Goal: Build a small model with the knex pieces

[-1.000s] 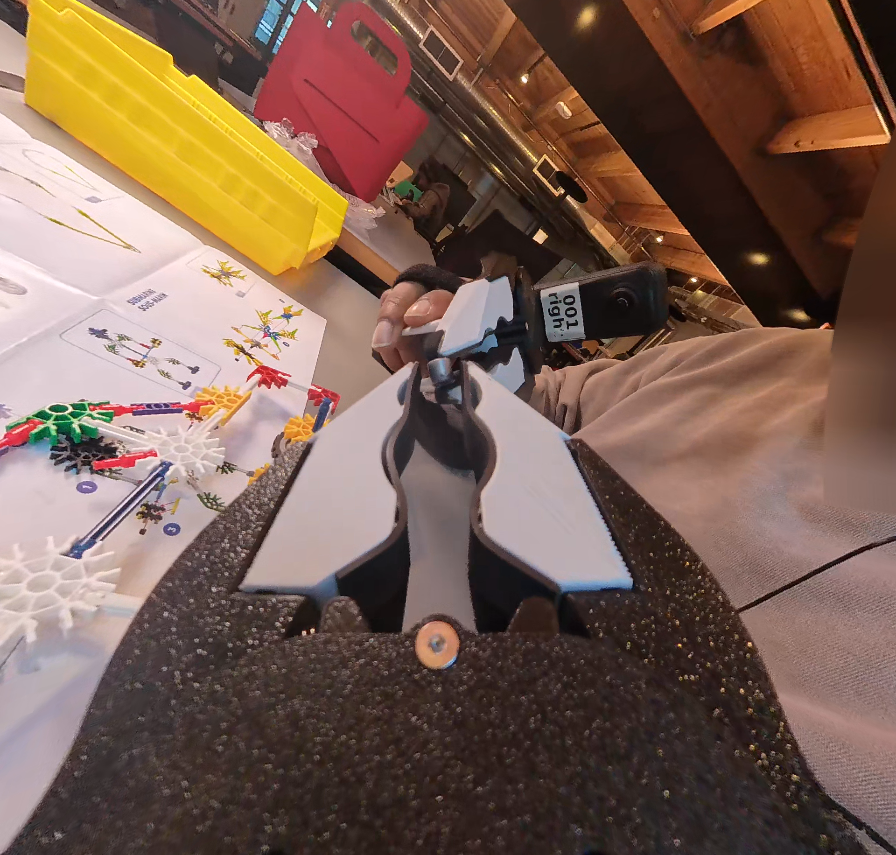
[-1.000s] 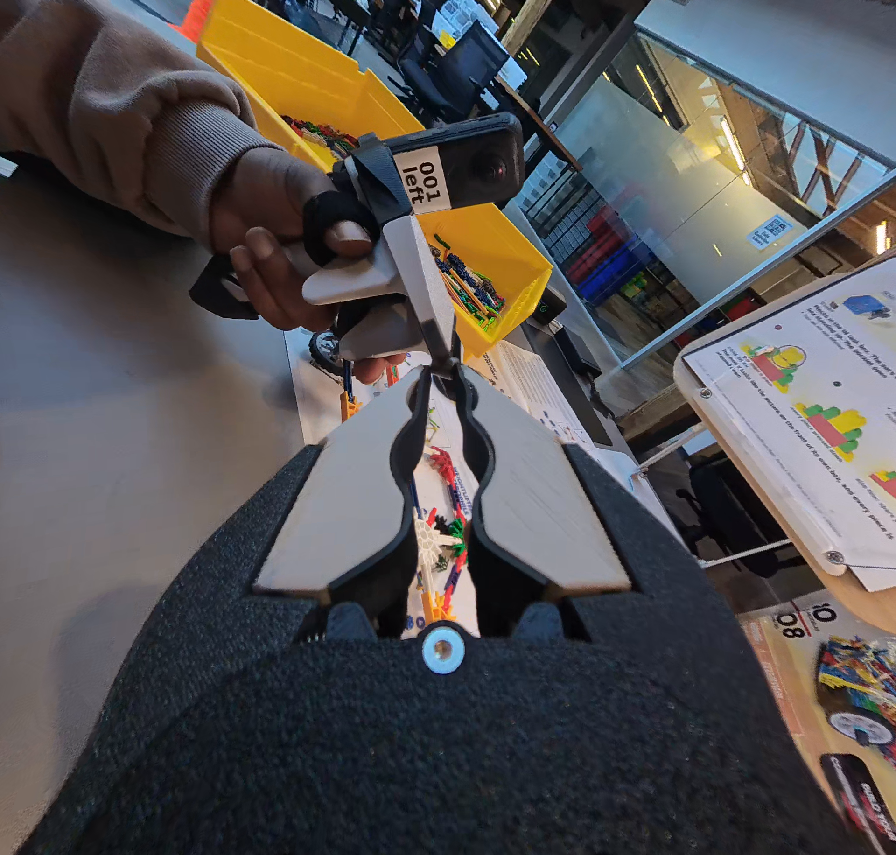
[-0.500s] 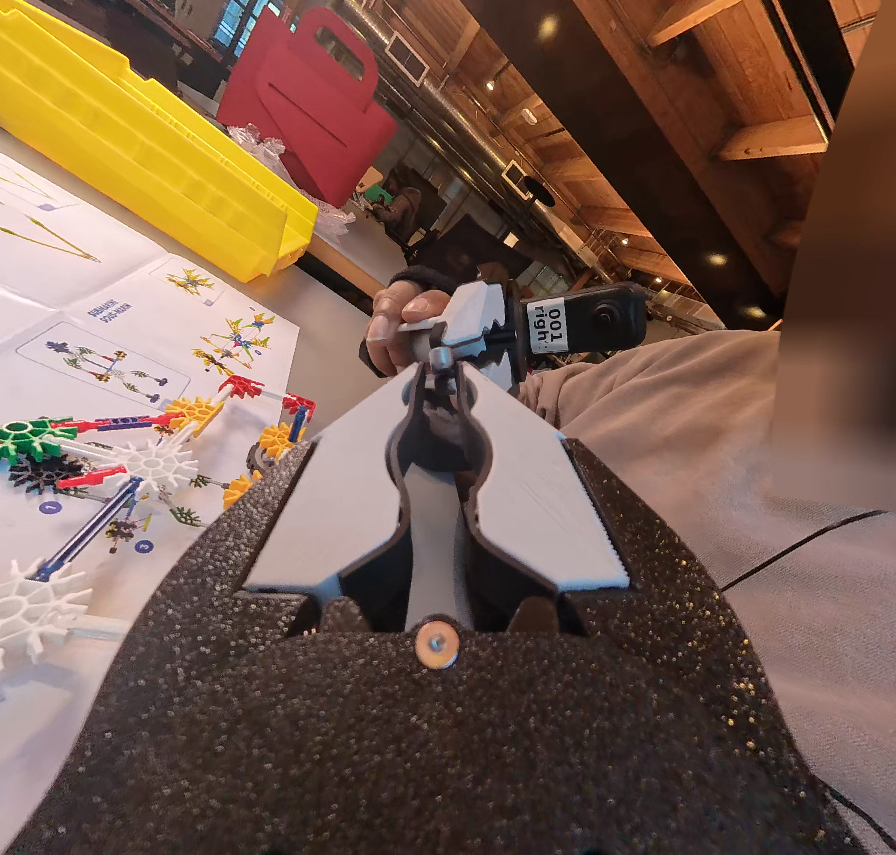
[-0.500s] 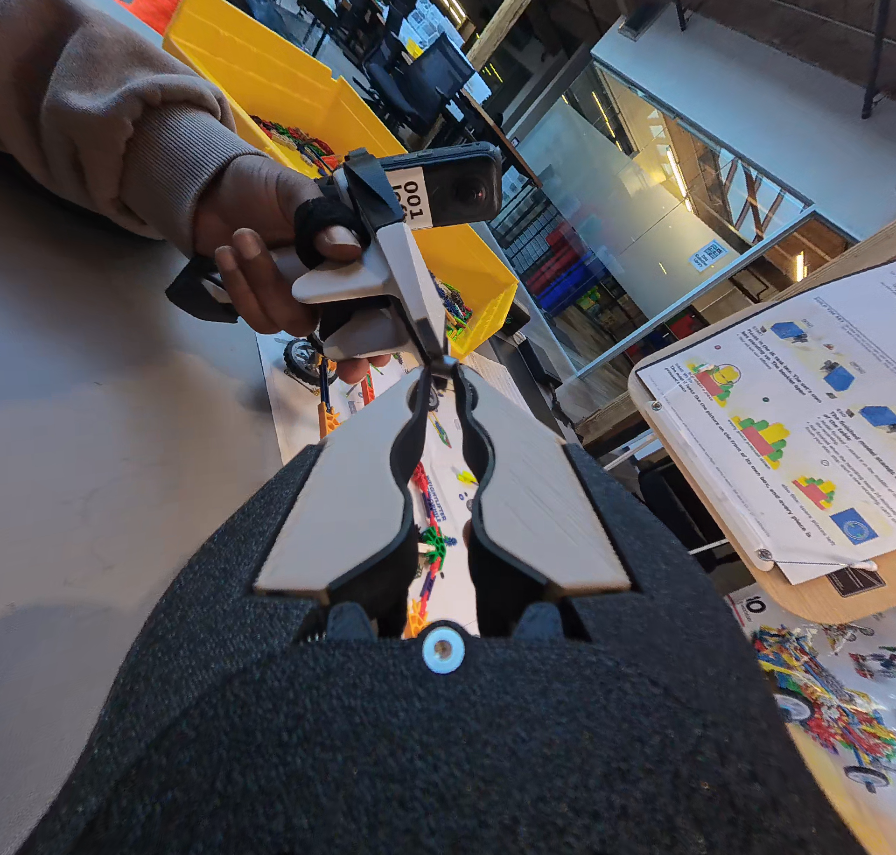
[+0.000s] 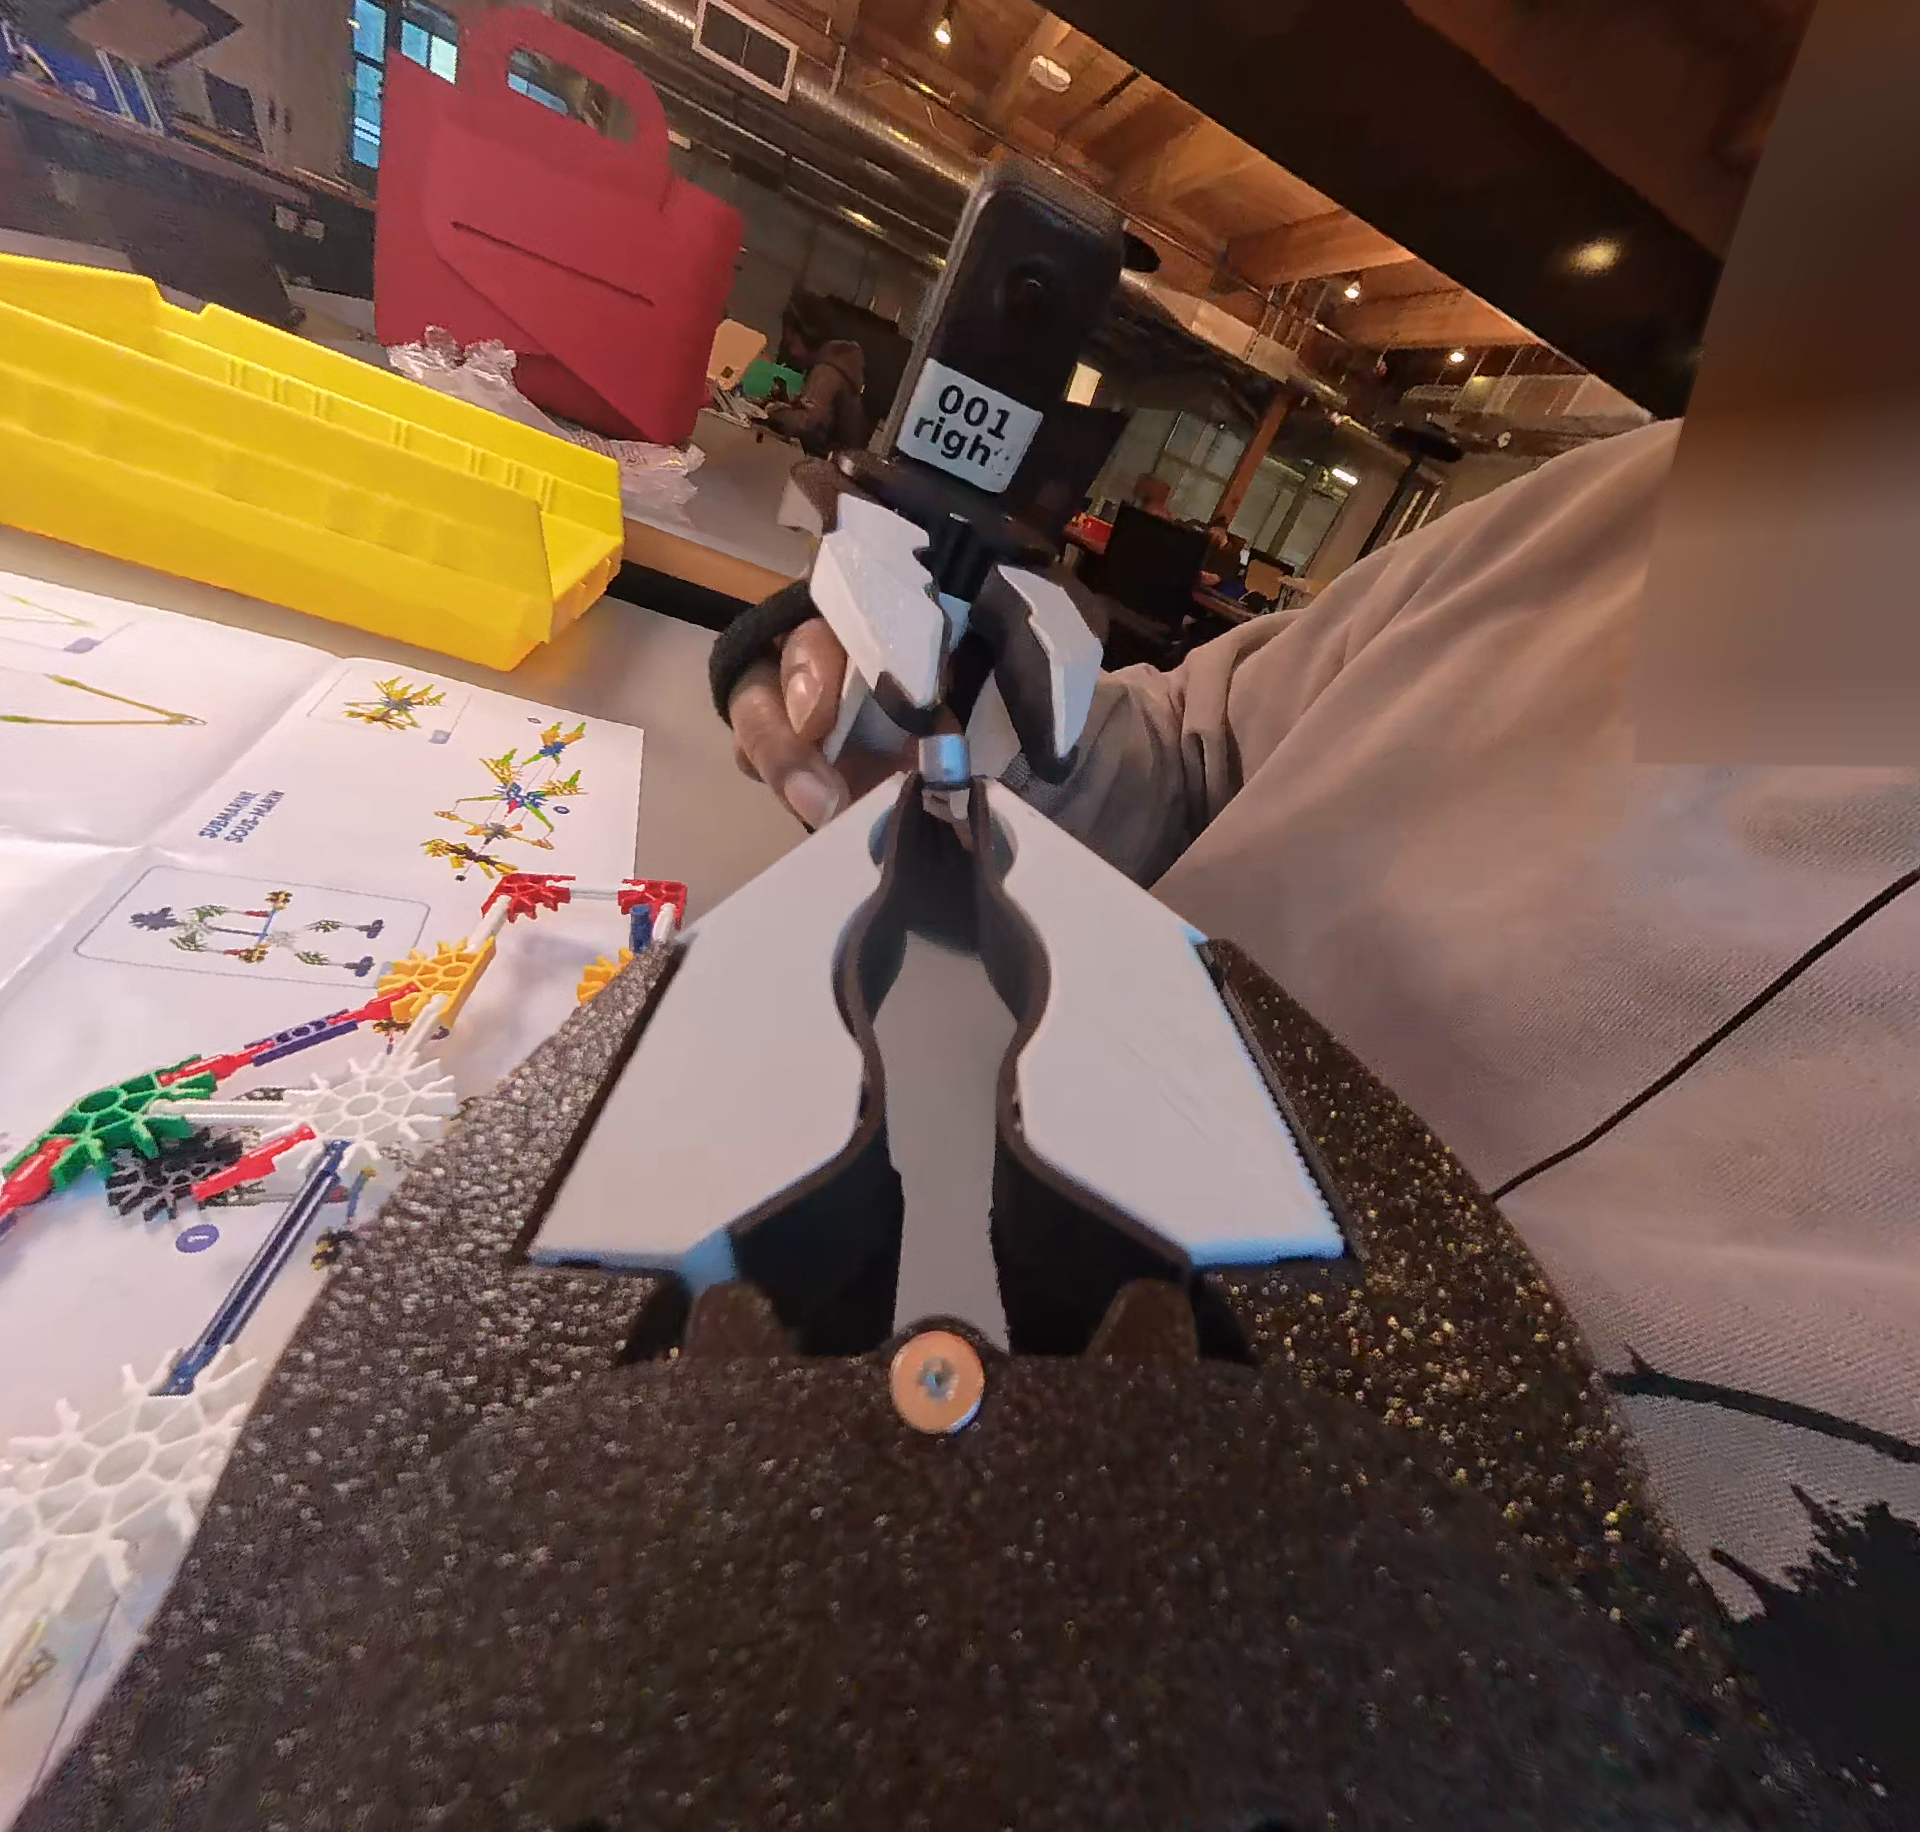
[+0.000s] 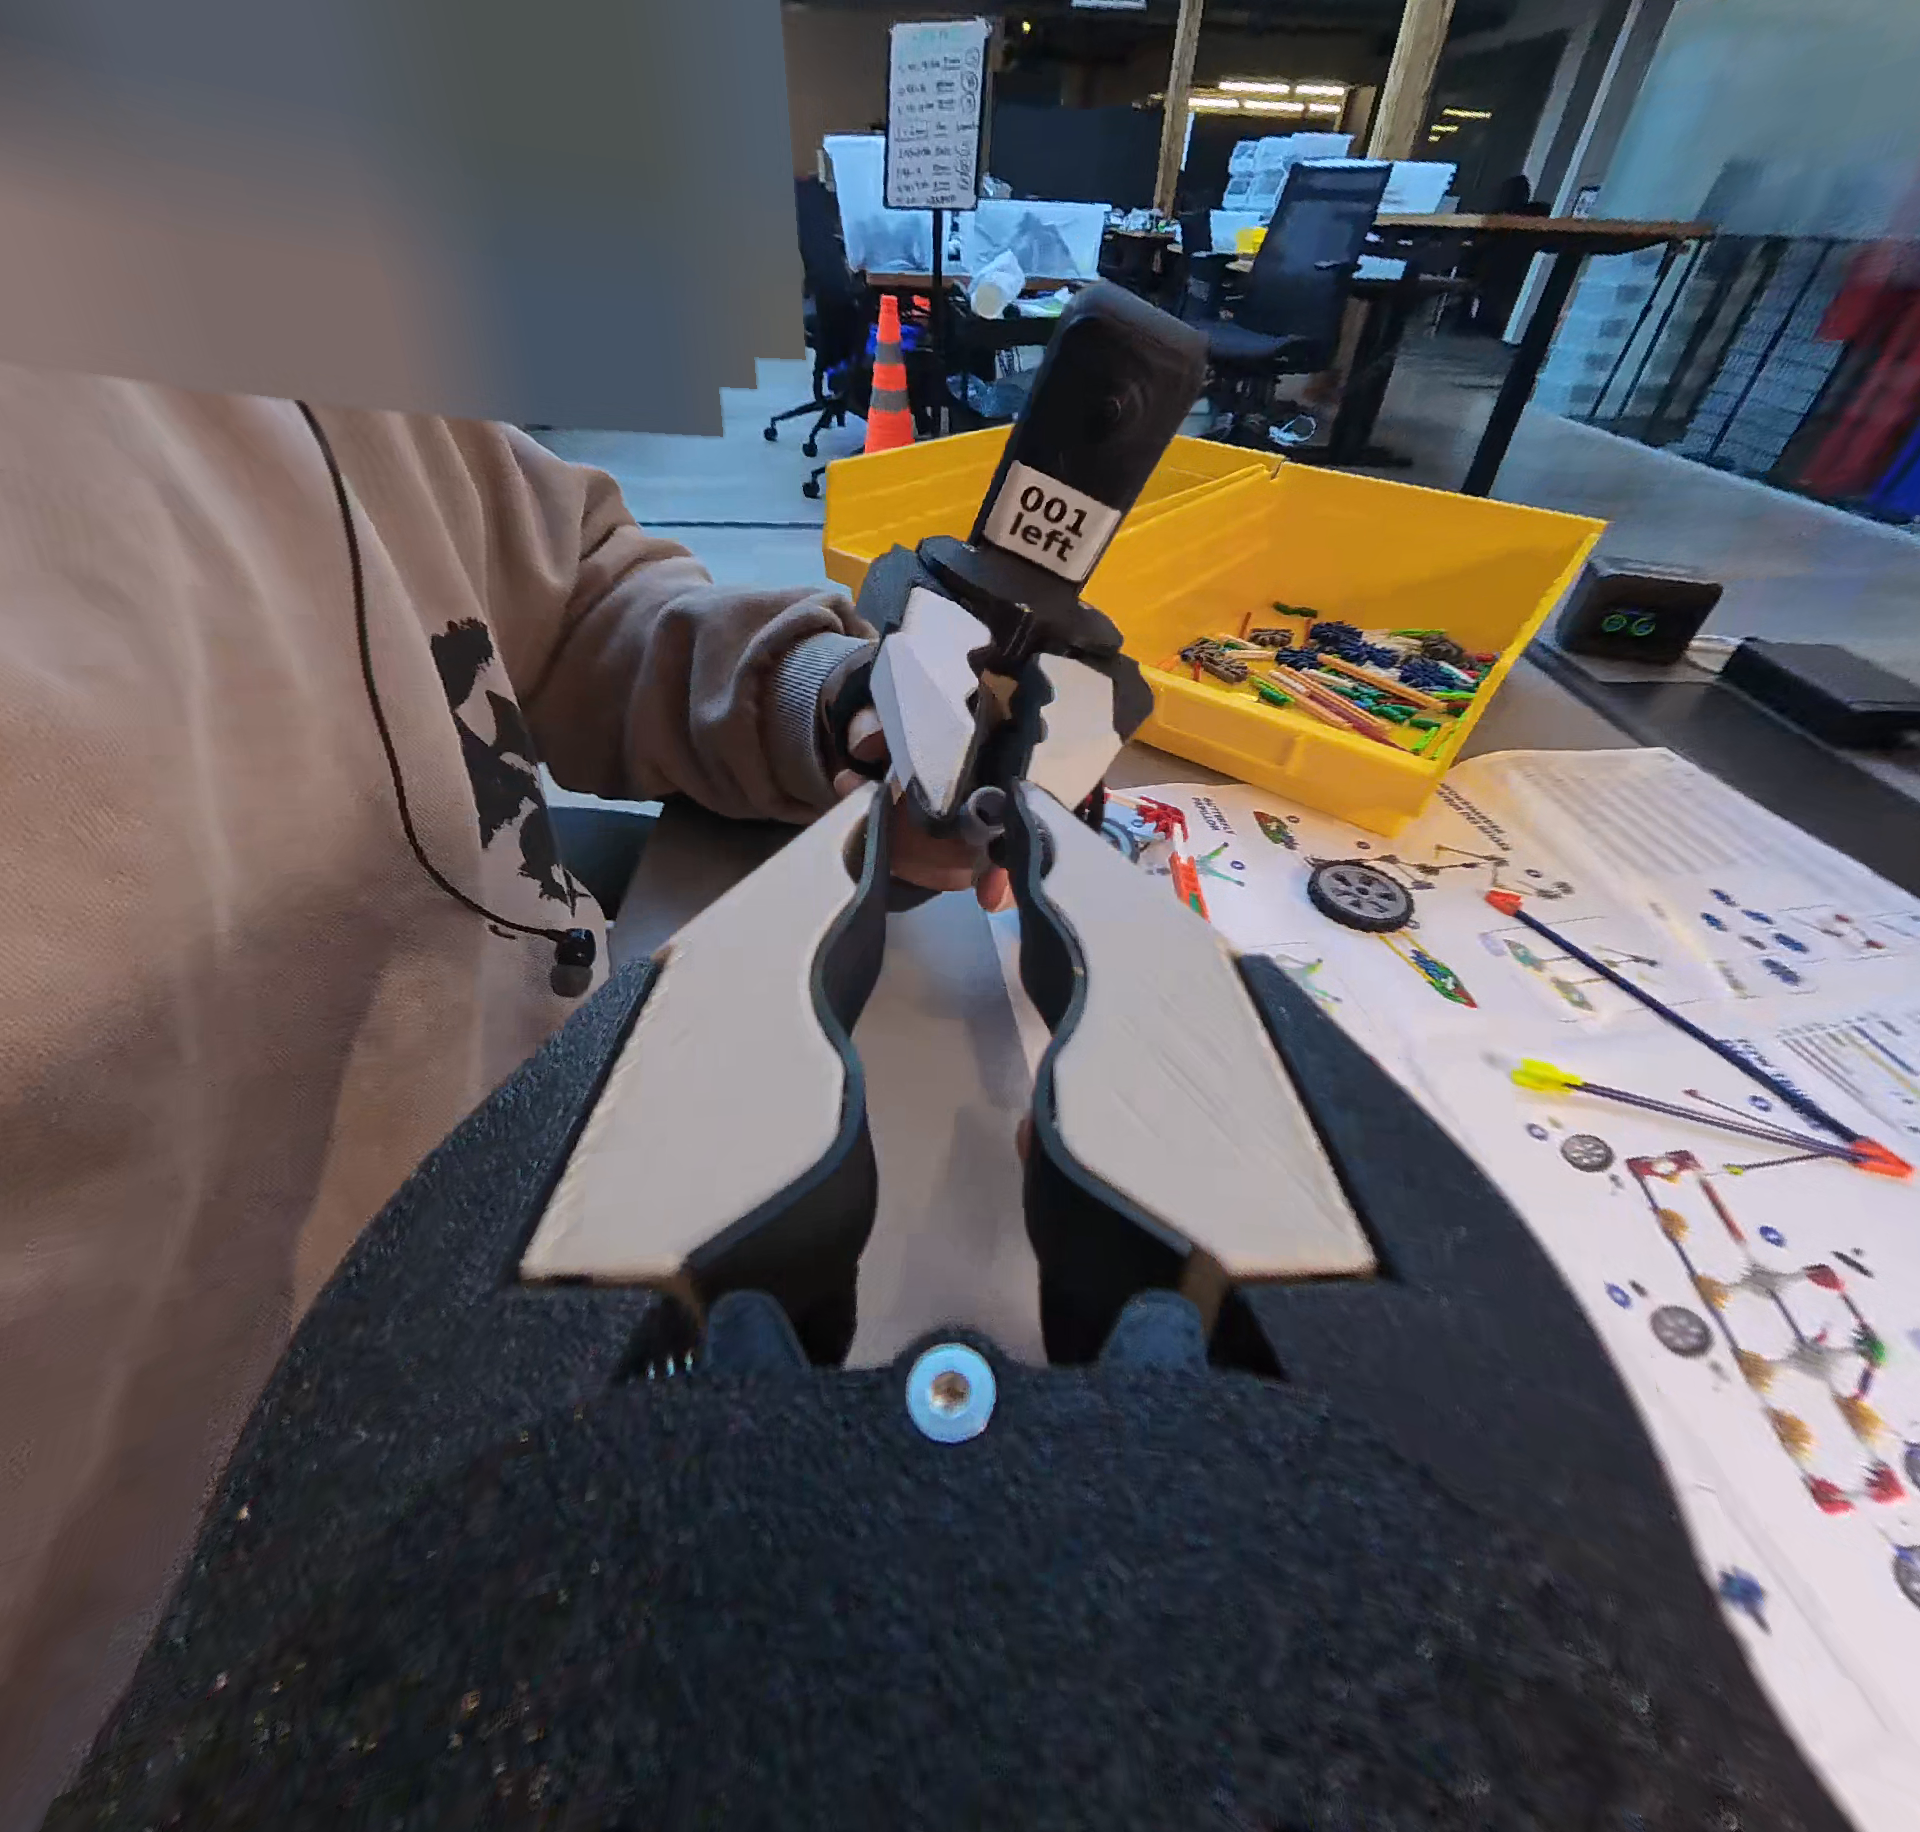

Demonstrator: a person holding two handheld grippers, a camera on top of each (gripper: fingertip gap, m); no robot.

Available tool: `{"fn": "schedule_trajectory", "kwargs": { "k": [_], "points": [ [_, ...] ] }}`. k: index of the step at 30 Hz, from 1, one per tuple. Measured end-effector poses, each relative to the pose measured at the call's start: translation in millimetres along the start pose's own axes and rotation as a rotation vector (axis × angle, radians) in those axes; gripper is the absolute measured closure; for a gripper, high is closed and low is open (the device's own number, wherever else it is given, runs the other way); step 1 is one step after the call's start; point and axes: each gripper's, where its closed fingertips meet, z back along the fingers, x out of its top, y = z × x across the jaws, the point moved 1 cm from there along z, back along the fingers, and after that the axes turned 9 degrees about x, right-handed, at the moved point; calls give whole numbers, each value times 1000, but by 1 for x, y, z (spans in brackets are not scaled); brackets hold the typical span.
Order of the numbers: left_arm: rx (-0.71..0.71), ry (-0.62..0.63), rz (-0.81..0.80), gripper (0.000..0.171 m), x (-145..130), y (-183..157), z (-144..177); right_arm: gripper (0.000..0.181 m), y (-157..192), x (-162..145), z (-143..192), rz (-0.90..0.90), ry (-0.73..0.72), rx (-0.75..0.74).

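Observation:
My left gripper (image 5: 942, 795) is shut on a small grey piece (image 5: 943, 759) at its tips, held above the table edge. My right gripper (image 6: 953, 811) faces it tip to tip. Its jaws stand a little apart around the same grey piece (image 6: 982, 808) and the left fingertip. In the left wrist view the right gripper (image 5: 935, 717) stands upright just beyond the piece, held by a hand. In the right wrist view the left gripper (image 6: 966, 795) is upright too. I cannot tell whether the right pads touch the piece.
A yellow bin (image 6: 1351, 556) with several rods and connectors stands behind an instruction sheet (image 6: 1558, 951). A rod-and-connector model (image 5: 208, 1107), a grey wheel (image 6: 1361, 894) and a blue rod (image 6: 1683, 1024) lie on the sheet. A red bag (image 5: 540, 255) stands behind. The person's beige sweatshirt (image 5: 1455, 899) is close. Less than 4 cm separates the two grippers' tips. Left tips and right tips are each some 20 cm from the rod-and-connector model (image 5: 208, 1107).
Both grippers have rolled to upright while staying tip to tip. The right gripper's jaws stand wider apart than before. The left stays shut on the grey piece.

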Motion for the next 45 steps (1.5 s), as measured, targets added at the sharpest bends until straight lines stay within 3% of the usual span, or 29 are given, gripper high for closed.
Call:
{"fn": "schedule_trajectory", "kwargs": {
  "k": [3, 12, 17, 19, 21, 27, 45],
  "points": [
    [12, -4, -49, 165, -1, -3, -2, 167, -1, 2, 2, -66, -64, 26],
    [56, 7, -97, 164, -1, -3, -5, 174, -3, -3, 4, -98, -62, 8],
    [290, 56, -186, 147, 0, 31, 4, 174, -42, -4, 48, -57, 68, -201],
    [378, 104, -272, 146, -3, 42, 9, 174, -53, -27, 70, -83, 225, -248],
    [434, 143, -317, 145, -5, 50, 12, 174, -50, -47, 77, -156, 283, -221],
    [456, 174, -326, 146, -12, 56, 12, 174, -47, -95, 73, -271, 339, -194],
    [466, 198, -319, 146, -18, 62, 11, 172, -38, -115, 68, -314, 430, -111]
  ]
}}
